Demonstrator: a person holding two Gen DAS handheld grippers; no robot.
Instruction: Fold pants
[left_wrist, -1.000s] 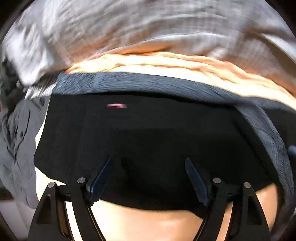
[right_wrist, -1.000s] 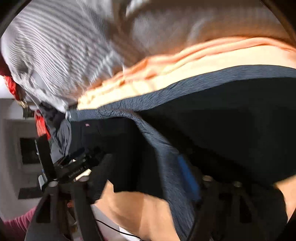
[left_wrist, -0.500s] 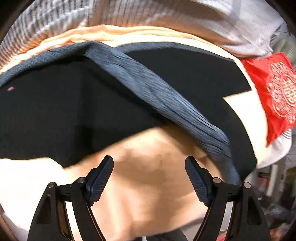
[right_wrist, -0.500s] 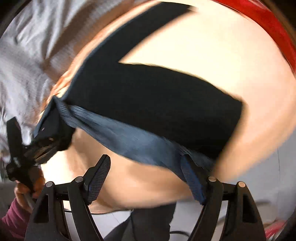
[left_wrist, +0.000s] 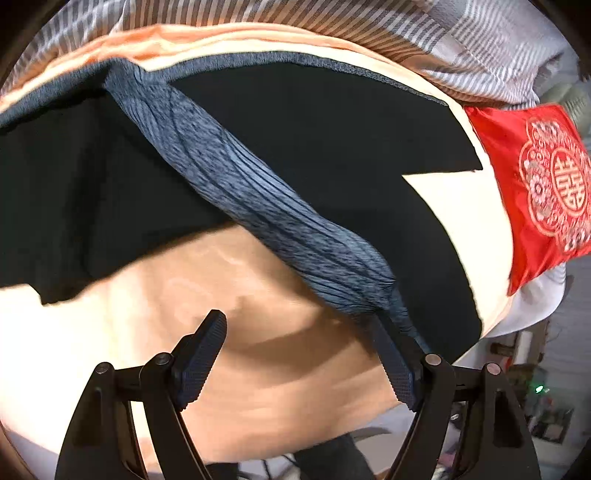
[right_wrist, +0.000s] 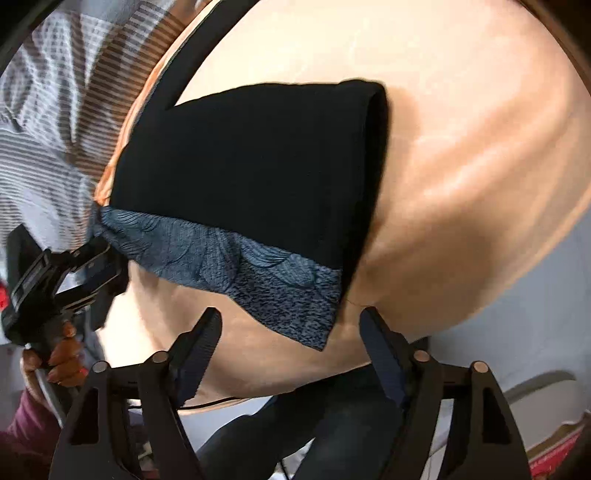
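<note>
Swung over, right gripper (right_wrist: 290, 343) (jaws narrowing) seemingly straddles pants (right_wrist: 251, 177) corner.

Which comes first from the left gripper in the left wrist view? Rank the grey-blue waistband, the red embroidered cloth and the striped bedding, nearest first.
From the left gripper:
1. Grey-blue waistband: its end lies right at the right-hand finger, and the band runs up and to the left.
2. Red embroidered cloth: out at the right edge.
3. Striped bedding: along the top, beyond the black pants.
</note>
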